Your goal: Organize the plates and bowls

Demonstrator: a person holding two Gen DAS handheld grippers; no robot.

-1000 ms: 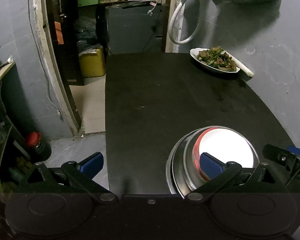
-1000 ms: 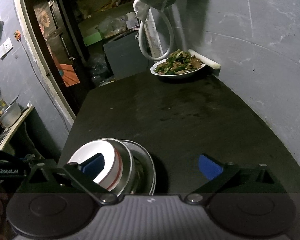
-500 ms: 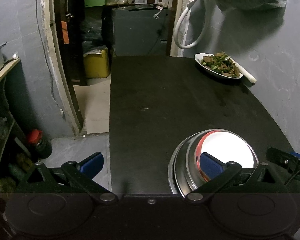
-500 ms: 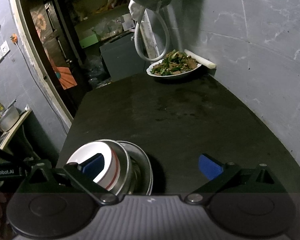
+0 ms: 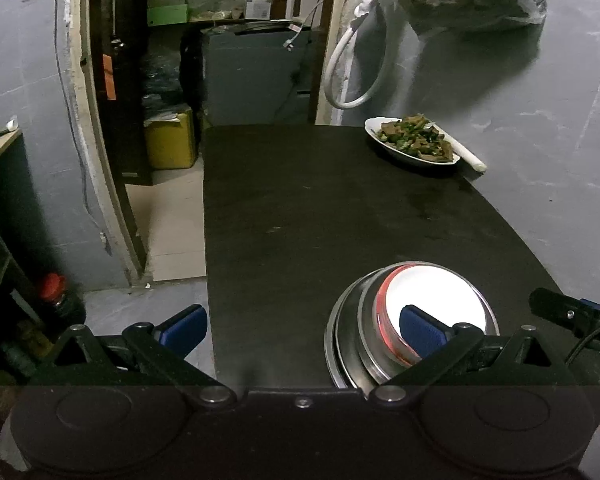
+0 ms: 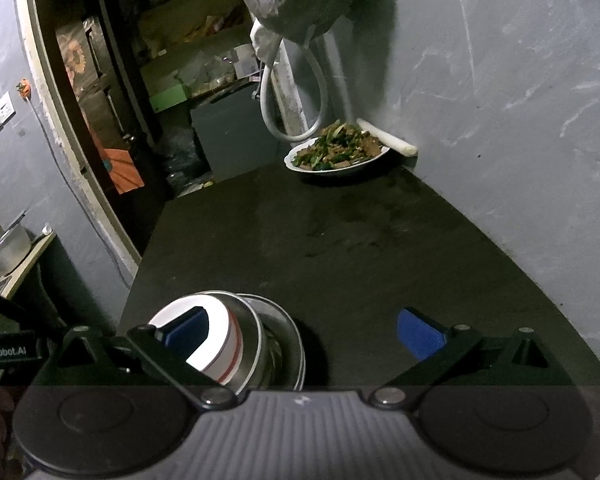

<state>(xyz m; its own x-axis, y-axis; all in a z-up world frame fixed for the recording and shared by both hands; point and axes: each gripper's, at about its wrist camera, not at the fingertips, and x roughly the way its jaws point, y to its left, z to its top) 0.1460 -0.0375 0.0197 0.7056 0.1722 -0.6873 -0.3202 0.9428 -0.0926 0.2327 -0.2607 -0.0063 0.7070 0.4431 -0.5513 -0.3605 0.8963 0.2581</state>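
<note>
**Bowls nested near the counter's front edge, food plate left at the back**

Grey walls are closing in a dark counter (image 5: 339, 216) that is filling the middle of both views, with a doorway opening at upper left. At the lower right of the left wrist view, a white bowl (image 5: 435, 292) with a red rim is sitting inside a stack of metal bowls (image 5: 351, 328), close to the counter's near edge. At the upper right, against the wall, a plate of food (image 5: 411, 142) is standing well apart from the stack, with a white stick (image 5: 467, 156) lying just beside it.

The left gripper (image 5: 300, 324) is gaping wide and holding nothing; its right finger is showing in front of the white bowl, though contact cannot be told. The right gripper (image 6: 303, 330) is likewise spread wide and empty, its left finger overlapping the white bowl (image 6: 216, 344) at the lower left of its view.

Judging from this, the nesting of bowls is looking largely done. What is left seems to be the plate at the back, if it is counting as part of the job.
</note>
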